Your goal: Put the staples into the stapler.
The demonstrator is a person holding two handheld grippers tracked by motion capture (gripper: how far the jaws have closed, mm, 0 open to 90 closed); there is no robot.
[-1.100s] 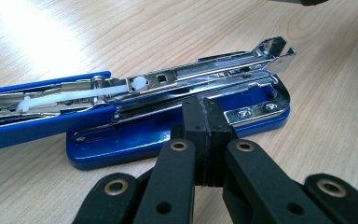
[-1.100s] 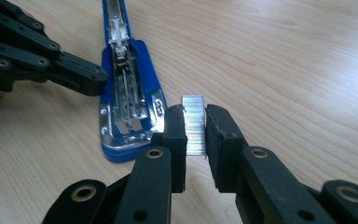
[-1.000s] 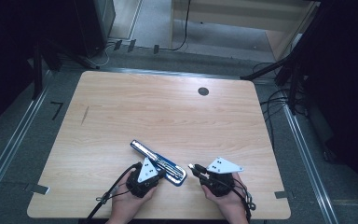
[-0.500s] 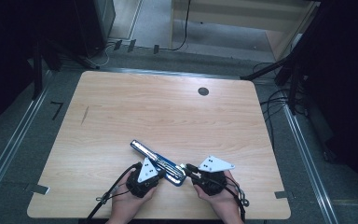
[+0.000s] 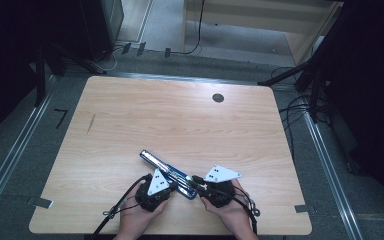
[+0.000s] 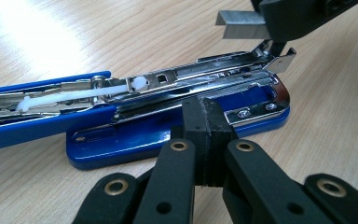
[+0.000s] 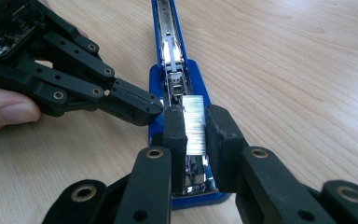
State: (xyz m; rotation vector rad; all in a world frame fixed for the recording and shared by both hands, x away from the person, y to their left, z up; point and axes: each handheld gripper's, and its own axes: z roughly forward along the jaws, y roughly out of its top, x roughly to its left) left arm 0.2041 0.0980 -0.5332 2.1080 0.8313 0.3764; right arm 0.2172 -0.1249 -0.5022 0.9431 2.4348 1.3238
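A blue stapler (image 5: pixel 167 173) lies swung open flat on the wooden table (image 5: pixel 180 120), its metal magazine (image 6: pixel 205 77) facing up with a white pusher rod (image 6: pixel 74 95) in the channel. My left gripper (image 6: pixel 209 135) is shut with nothing between its pads, the tips pressed against the side of the stapler's blue base (image 6: pixel 135 140). My right gripper (image 7: pixel 195 126) is shut on a silver strip of staples (image 7: pixel 195 128), held just above the magazine's near end (image 7: pixel 179 86). That strip (image 6: pixel 240 24) hangs over the stapler's front end in the left gripper view. Both hands sit at the table's near edge.
A black round grommet (image 5: pixel 218 98) sits in the table near the far edge. There is a dark streak (image 5: pixel 90 123) on the left of the wood. Cables (image 5: pixel 300 110) and metal floor rails (image 5: pixel 10 160) surround the table.
My right gripper has moved left with the staple strip, up to the stapler's near end. The left gripper and the stapler have stayed put.
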